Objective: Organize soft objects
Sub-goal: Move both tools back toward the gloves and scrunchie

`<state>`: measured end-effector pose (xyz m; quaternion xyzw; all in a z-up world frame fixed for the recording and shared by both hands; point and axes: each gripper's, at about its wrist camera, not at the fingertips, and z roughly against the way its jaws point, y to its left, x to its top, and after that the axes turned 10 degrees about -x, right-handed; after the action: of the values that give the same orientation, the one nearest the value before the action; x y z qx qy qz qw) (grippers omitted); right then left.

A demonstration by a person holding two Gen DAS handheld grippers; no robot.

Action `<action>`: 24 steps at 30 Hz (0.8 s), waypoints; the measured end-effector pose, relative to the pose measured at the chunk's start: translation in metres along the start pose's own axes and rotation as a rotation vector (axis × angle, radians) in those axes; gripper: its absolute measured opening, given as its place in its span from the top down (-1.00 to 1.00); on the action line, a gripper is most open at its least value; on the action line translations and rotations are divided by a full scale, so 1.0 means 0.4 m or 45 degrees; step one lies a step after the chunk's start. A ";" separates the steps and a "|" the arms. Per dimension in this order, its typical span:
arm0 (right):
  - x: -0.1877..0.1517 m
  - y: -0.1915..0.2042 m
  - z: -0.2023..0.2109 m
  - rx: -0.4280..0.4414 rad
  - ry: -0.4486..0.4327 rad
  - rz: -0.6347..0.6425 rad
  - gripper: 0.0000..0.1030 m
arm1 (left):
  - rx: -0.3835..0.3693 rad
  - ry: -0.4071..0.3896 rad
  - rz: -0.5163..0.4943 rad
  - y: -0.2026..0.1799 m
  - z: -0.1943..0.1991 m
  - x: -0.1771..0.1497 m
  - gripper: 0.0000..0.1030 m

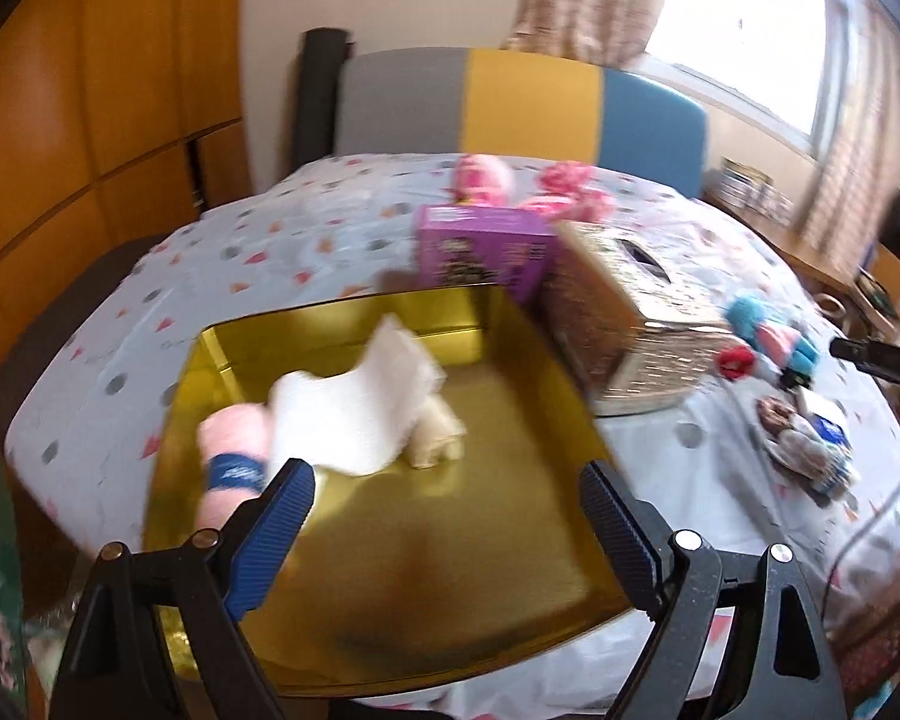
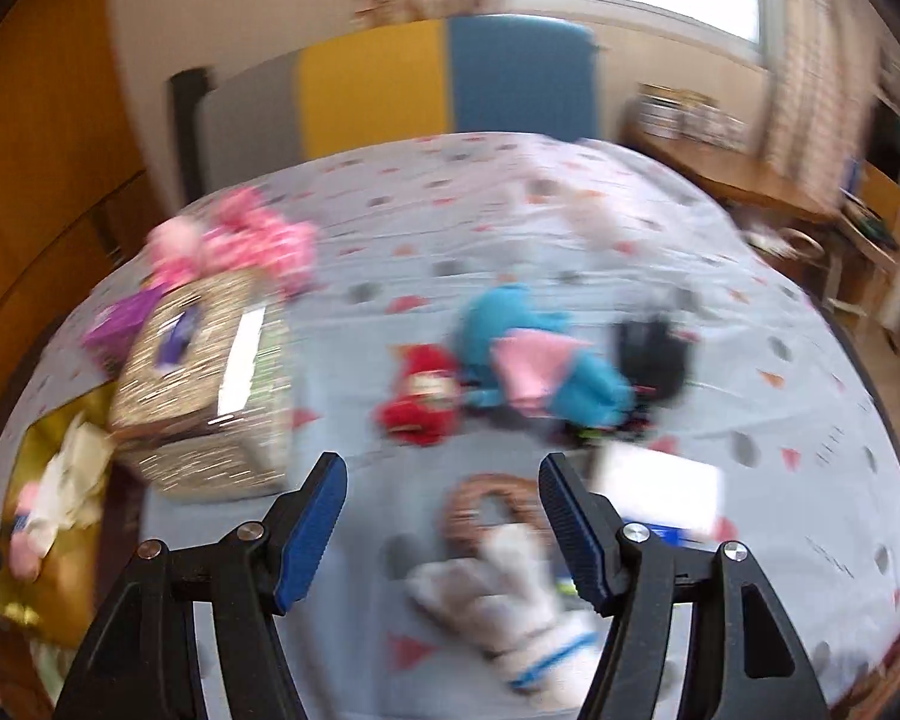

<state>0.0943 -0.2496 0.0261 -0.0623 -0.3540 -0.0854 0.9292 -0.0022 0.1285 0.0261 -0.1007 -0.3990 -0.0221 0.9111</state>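
Observation:
A gold tin box (image 1: 510,516) lies open on the bed and holds a white cloth (image 1: 354,402), a pink roll with a blue band (image 1: 234,450) and a cream bundle (image 1: 438,432). My left gripper (image 1: 447,507) is open and empty above the tin. My right gripper (image 2: 444,501) is open and empty above a grey-white soft toy (image 2: 498,594). A blue and pink plush (image 2: 534,354) and a red plush (image 2: 420,396) lie farther on. Pink plush toys (image 1: 510,180) sit at the far side. Both views are blurred.
A glittery tissue box (image 1: 624,312) and a purple box (image 1: 480,252) stand beside the tin. A black object (image 2: 651,354) and a white card (image 2: 660,492) lie on the patterned sheet (image 2: 570,204). A grey, yellow and blue headboard (image 1: 534,102) is behind.

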 end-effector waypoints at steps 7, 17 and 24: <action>-0.040 -0.225 -0.065 -0.138 0.076 -0.406 -0.31 | -0.111 0.046 -0.138 -0.122 -0.032 0.011 -0.74; -0.060 -0.320 -0.065 -0.094 0.096 -0.693 -0.31 | -0.172 0.116 -0.214 -0.218 -0.077 -0.003 -0.74; -0.085 -0.375 -0.035 -0.104 0.029 -0.848 -0.31 | -0.225 0.171 -0.260 -0.273 -0.119 -0.007 -0.69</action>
<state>0.0480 -0.3949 0.0011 0.0205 -0.3409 -0.3991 0.8510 0.0170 0.0118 0.0109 -0.1374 -0.3420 -0.1564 0.9163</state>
